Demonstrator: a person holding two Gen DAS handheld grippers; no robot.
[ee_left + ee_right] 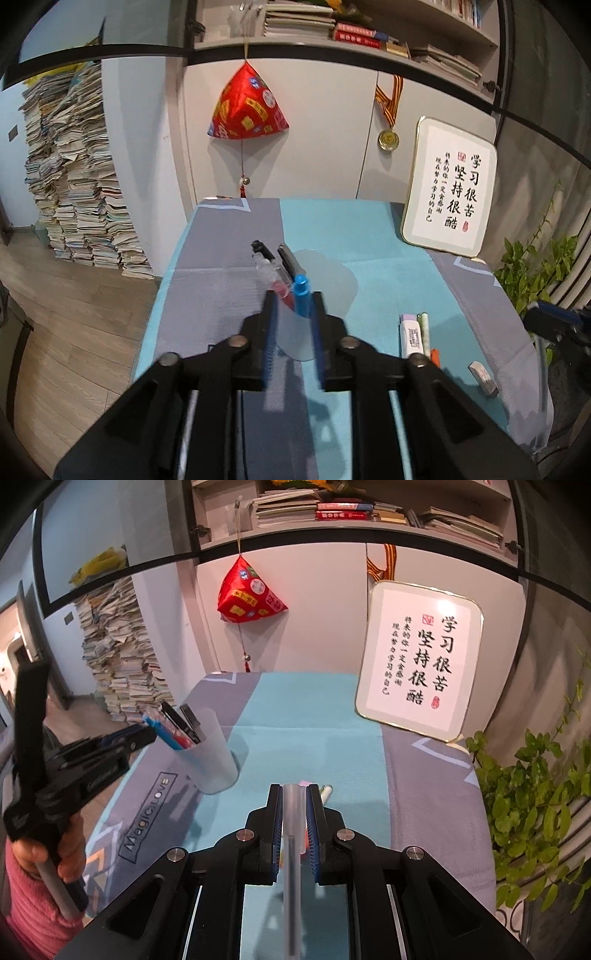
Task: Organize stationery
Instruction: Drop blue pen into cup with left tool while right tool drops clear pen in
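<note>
My grippers are black with blue pads. The worktop cover [314,716] shows teal and grey blocks with pale outlines. My frosted, see-through cup [212,753] holds blue, red and black pens. A red pouch [247,594] with bright patches hangs behind. The plaque [421,657] is white, gold-rimmed, with black lettering and red seals.

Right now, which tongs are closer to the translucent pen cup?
Left. The left tongs straddle the cup's near rim beside the blue pen. The right tongs sit apart from it, gripping a clear pen.
</note>
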